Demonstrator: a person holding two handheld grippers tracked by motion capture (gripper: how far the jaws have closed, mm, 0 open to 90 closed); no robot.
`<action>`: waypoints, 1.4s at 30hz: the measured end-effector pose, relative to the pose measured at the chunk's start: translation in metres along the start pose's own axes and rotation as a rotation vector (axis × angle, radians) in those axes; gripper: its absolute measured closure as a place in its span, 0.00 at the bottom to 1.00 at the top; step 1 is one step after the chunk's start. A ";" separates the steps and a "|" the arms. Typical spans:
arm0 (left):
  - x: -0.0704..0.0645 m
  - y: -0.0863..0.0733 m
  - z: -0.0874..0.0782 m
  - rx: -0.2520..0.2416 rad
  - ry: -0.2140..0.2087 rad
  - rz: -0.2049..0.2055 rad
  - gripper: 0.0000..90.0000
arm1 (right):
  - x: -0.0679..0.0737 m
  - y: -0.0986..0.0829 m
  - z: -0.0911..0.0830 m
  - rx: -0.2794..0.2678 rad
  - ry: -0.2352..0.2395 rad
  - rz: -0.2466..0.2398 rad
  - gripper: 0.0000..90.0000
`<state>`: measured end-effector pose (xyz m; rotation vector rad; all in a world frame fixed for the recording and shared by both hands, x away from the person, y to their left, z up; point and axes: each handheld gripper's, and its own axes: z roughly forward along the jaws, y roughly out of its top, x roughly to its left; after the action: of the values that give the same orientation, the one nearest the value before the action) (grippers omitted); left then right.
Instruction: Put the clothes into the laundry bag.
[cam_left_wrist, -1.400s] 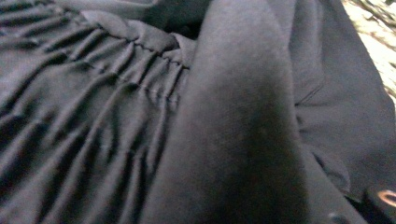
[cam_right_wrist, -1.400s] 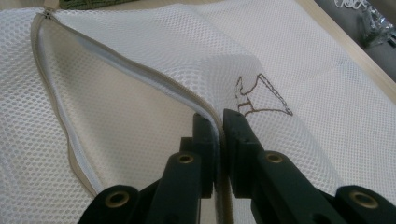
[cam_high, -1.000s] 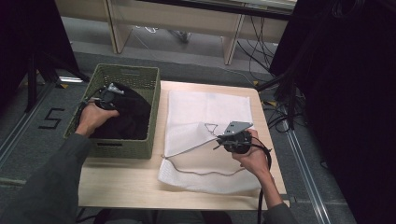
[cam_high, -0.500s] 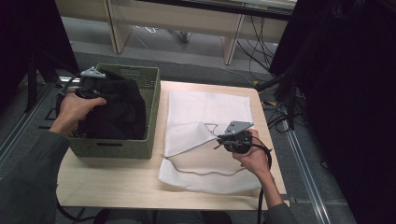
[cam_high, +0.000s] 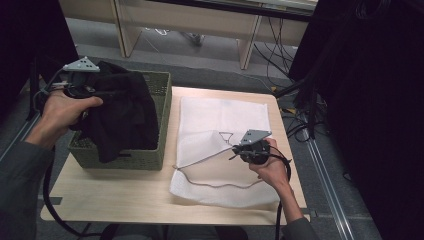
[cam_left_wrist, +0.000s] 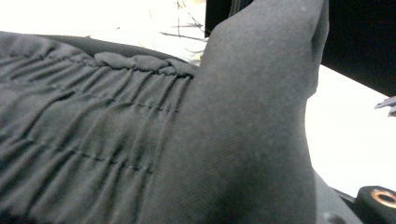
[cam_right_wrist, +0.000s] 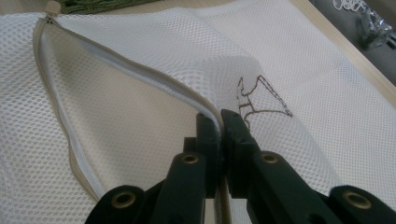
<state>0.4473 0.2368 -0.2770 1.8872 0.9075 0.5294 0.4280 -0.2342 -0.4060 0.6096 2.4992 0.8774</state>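
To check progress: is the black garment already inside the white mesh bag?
No, the black garment hangs from the left claw over the green basket, apart from the white mesh bag.

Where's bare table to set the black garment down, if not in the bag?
Bare wood runs along the table's near edge, in front of the green basket and left of the white mesh bag. A thin strip lies between basket and bag. The right half is crowded: the bag and right tool.

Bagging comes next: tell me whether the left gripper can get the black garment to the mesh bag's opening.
Probably yes: right gripper holds mesh bag open, nothing between it and left gripper with black garment.
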 end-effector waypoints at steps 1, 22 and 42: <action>-0.004 0.002 -0.004 -0.007 -0.010 0.005 0.80 | 0.000 0.000 0.000 -0.002 -0.001 0.001 0.97; -0.057 0.043 -0.077 -0.102 -0.208 0.055 0.80 | -0.001 0.002 -0.003 -0.014 -0.011 0.001 0.97; -0.129 0.041 -0.079 -0.112 -0.435 0.131 0.80 | 0.000 0.002 -0.002 -0.008 -0.008 0.003 0.97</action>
<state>0.3266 0.1706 -0.2023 1.8665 0.4623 0.2244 0.4279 -0.2338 -0.4033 0.6132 2.4871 0.8844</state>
